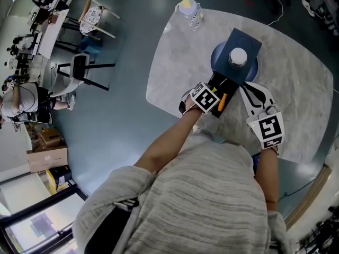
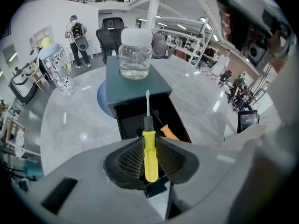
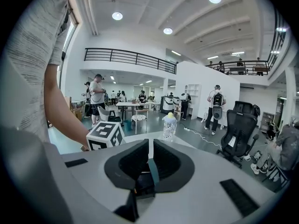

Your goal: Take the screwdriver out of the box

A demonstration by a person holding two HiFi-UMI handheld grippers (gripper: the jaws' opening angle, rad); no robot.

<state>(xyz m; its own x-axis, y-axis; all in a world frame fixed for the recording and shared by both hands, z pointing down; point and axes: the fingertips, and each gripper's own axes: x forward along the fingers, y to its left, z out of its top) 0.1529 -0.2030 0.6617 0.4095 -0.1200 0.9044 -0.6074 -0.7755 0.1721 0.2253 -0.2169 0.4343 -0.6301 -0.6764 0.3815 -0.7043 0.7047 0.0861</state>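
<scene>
My left gripper (image 2: 150, 143) is shut on a yellow-handled screwdriver (image 2: 150, 158), whose metal shaft points up toward the dark teal box (image 2: 135, 85). The screwdriver is held just above the box's open black drawer (image 2: 135, 122). An orange-handled screwdriver (image 2: 169, 132) still lies in that drawer. In the head view the left gripper (image 1: 216, 97) is at the drawer's near end, beside the orange handle (image 1: 222, 100). My right gripper (image 1: 250, 89) hovers right of the box (image 1: 246, 40). Its jaws are shut (image 3: 151, 148) with nothing between them.
A clear jar with a white lid (image 2: 135, 55) stands on the box, which rests on a blue round plate (image 1: 216, 61). A patterned water bottle (image 1: 189, 10) stands at the far edge of the marble table (image 1: 302, 89). Chairs and people are beyond the table.
</scene>
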